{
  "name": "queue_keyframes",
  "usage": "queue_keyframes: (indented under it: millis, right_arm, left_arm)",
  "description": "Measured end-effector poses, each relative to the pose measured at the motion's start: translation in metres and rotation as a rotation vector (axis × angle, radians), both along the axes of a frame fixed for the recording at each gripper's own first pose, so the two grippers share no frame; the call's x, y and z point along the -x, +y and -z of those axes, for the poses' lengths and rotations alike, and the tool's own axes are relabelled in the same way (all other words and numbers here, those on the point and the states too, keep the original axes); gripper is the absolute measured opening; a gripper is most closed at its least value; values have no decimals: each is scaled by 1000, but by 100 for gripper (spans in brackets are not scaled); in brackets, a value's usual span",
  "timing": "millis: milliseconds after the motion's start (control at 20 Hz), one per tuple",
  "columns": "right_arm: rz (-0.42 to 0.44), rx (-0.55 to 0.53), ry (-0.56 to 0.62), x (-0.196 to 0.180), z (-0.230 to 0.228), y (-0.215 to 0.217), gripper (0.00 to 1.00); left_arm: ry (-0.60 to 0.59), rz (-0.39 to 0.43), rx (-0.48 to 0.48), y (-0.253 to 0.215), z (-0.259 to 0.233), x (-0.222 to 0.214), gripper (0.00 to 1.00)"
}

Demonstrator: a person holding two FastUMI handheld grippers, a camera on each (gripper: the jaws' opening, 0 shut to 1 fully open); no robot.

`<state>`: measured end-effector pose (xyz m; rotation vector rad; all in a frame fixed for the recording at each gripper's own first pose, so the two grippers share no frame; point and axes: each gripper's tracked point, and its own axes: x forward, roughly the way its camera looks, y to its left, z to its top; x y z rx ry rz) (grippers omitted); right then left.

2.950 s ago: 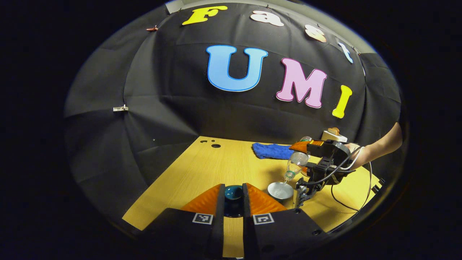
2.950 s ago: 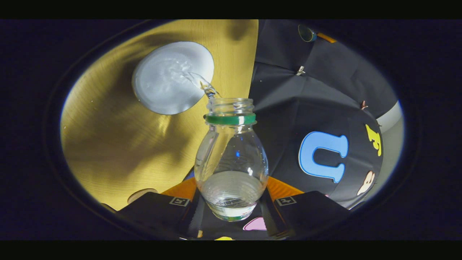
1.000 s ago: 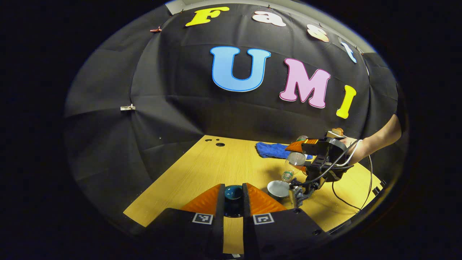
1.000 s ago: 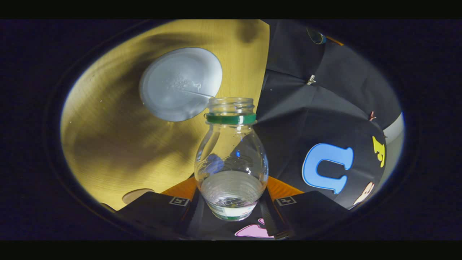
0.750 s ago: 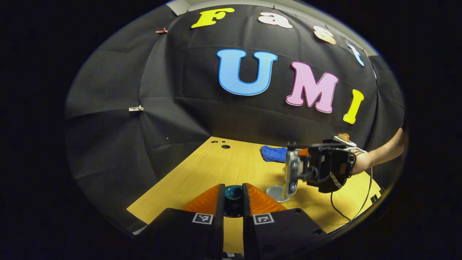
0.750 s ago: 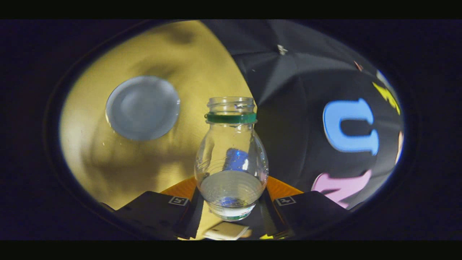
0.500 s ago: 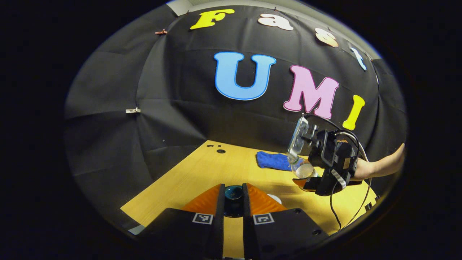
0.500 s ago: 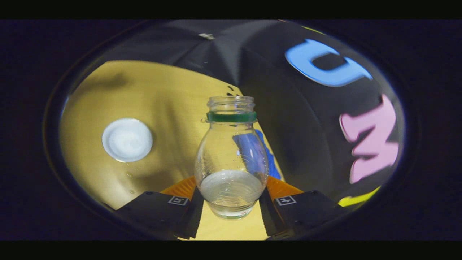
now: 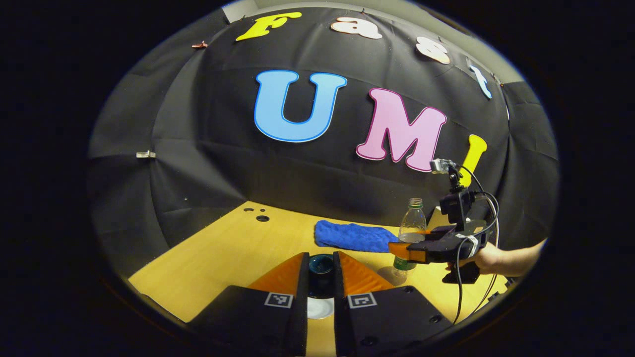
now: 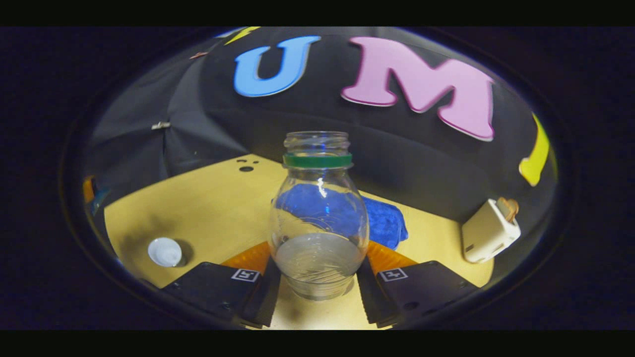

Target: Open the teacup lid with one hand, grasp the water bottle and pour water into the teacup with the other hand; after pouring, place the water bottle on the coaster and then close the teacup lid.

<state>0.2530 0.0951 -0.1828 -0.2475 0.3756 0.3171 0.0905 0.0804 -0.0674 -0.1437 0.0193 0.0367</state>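
My left gripper (image 9: 321, 270) is shut on the dark teal teacup lid (image 9: 321, 264), held above the table. The white teacup (image 9: 320, 307) shows low down between its fingers, and it stands open at the far left in the right gripper view (image 10: 164, 251). My right gripper (image 10: 317, 277) is shut on the clear water bottle (image 10: 317, 218), which stands upright, uncapped, with a green neck ring and a little water at the bottom. In the left gripper view the bottle (image 9: 412, 230) is at the right, held by the right gripper (image 9: 414, 250). A round dark patch (image 9: 388, 275) lies by its base; coaster or shadow, I cannot tell.
A blue cloth (image 9: 353, 236) lies at the back of the wooden table (image 9: 238, 253), behind the bottle. A white boxy appliance (image 10: 489, 230) stands at the back right. A person's hand (image 9: 488, 259) and a cable hang at the table's right edge.
The bottle swung from tilted over the cup to upright and moved right, away from the cup, lower toward the table. My left gripper shifted so the cup lies beneath the lid.
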Motion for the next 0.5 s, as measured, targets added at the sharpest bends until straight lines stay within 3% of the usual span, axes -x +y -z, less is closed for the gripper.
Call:
queue_keyframes:
  millis: [50,150,300,450,500]
  right_arm:
    - [11,-23,-7,-4,3,-5,72]
    - [24,-69,-32,-15,8,-11,72]
    - [39,-123,-60,-25,24,-20,72]
    - [25,-136,-103,-30,33,-22,77]
    - [26,-129,-126,-30,31,-23,74]
  left_arm:
    - [-3,-1,-1,-3,4,-7,26]
    - [-3,-11,-16,-5,15,-18,22]
    - [4,-35,-20,-3,29,-27,25]
    - [14,-57,1,-1,38,-30,26]
    - [17,-64,7,-1,40,-29,26]
